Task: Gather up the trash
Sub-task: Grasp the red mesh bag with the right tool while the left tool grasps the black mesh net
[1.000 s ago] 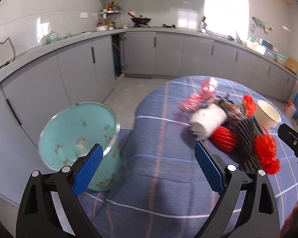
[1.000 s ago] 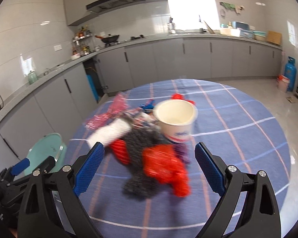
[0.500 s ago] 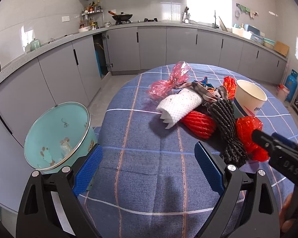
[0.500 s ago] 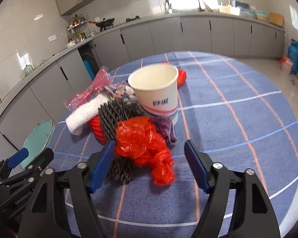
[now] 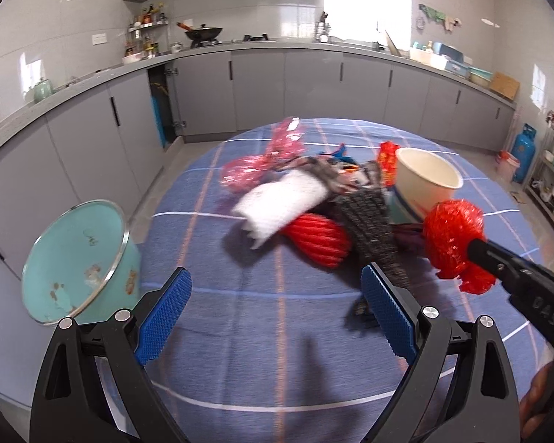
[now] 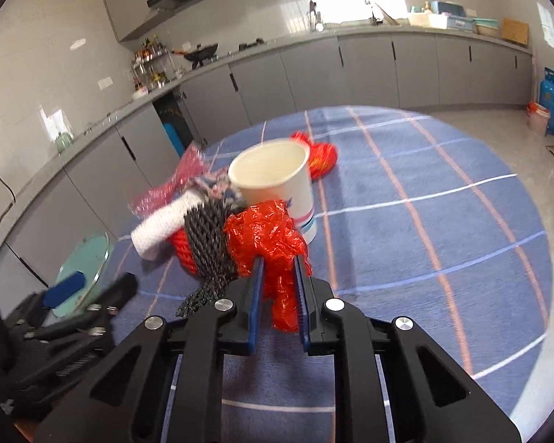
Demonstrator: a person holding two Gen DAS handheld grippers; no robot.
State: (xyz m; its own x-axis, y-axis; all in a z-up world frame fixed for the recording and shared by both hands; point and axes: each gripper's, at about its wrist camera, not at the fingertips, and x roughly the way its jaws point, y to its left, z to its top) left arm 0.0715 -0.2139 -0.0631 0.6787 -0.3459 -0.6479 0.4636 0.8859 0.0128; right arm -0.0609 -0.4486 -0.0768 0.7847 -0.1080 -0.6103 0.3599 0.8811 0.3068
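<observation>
Right wrist view: my right gripper (image 6: pixel 279 295) has its blue pads pressed in on the crumpled red plastic bag (image 6: pixel 267 238), the jaws clamped on its lower tail while the bulk of it bunches just ahead of the fingertips. Touching the bag on its left is a black mesh net (image 6: pixel 207 236), with a red coiled net (image 6: pixel 179 245) and a white foam sleeve (image 6: pixel 158 227) beyond it. Just behind the bag stands an upright paper cup (image 6: pixel 275 181), and a pink wrapper (image 6: pixel 175 184) lies at the far left of the pile, all on the blue checked tablecloth (image 6: pixel 424 221). From the left wrist I see my left gripper (image 5: pixel 277 295) with its jaws wide apart, holding nothing, over bare cloth just short of the pile. The teal bin (image 5: pixel 77 258) sits tilted at the table's left edge, beside the left finger.
</observation>
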